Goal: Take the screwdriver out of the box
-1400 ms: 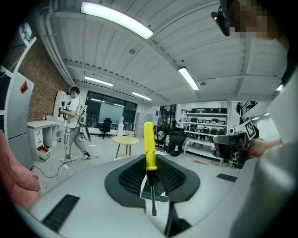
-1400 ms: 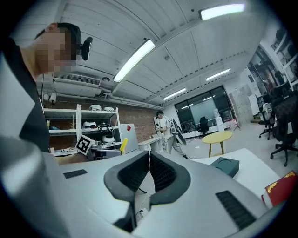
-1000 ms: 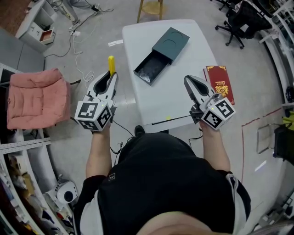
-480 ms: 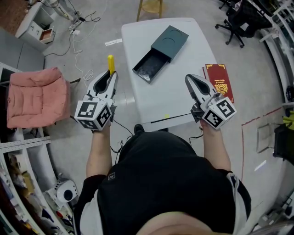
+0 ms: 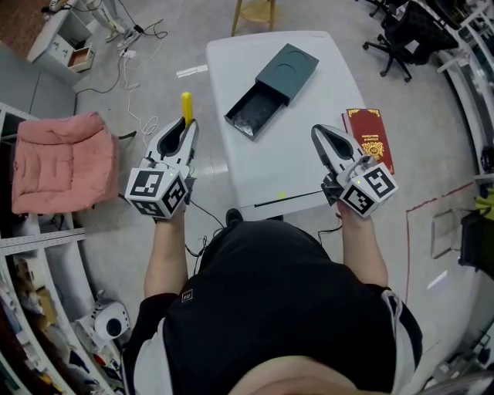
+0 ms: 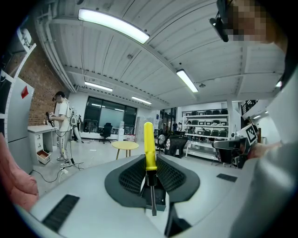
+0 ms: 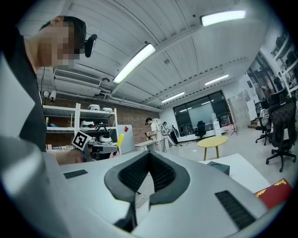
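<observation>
A screwdriver (image 5: 186, 108) with a yellow handle sticks out past the tips of my left gripper (image 5: 184, 128), which is shut on its shaft. I hold it off the table's left side, over the floor. In the left gripper view the screwdriver (image 6: 149, 148) stands upright between the pads of the left gripper (image 6: 150, 173), handle up. The dark box (image 5: 272, 91) lies on the white table (image 5: 270, 173), its tray slid out and empty. Over the table's near right part, my right gripper (image 5: 321, 134) is shut on nothing; its jaws meet in the right gripper view (image 7: 148, 160).
A red booklet (image 5: 370, 139) lies at the table's right edge. A pink padded seat (image 5: 58, 162) stands on the left with cables on the floor beyond it. A yellow stool (image 5: 255, 11) is behind the table and office chairs (image 5: 401, 38) at the far right.
</observation>
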Motion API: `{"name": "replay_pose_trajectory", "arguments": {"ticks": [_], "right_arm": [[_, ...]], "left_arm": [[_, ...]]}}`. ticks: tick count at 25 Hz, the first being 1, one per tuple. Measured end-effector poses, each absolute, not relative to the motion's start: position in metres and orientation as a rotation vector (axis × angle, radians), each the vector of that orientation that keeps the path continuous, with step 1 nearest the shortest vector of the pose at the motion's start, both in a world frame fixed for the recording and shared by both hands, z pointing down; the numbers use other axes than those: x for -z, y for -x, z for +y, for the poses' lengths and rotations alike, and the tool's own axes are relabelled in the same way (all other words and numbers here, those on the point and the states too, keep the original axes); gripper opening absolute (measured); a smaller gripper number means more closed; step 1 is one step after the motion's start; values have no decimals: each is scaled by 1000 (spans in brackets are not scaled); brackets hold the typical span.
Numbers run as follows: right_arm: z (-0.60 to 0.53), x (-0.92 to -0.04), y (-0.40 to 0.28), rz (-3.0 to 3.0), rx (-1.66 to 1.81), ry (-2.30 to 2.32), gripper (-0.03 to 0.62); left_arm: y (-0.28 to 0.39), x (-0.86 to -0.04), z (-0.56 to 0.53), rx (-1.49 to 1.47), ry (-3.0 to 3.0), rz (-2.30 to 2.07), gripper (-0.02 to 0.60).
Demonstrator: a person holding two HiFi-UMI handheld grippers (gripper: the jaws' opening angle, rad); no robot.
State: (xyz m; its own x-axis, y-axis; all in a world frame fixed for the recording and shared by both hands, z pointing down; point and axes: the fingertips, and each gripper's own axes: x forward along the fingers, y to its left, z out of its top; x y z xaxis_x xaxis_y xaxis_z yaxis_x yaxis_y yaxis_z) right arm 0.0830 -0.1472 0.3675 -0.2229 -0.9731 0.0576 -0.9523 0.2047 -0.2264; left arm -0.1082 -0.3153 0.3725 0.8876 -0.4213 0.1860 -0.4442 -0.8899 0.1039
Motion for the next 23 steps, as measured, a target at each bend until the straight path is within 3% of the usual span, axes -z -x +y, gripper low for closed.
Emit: {"name": "replay_pose_trajectory", "arguments": {"ticks": [23], "right_arm": [[-147, -371, -76, 2354, 337, 1902, 28]], "left_arm": [[112, -375, -315, -234, -2911, -654, 80]]}}
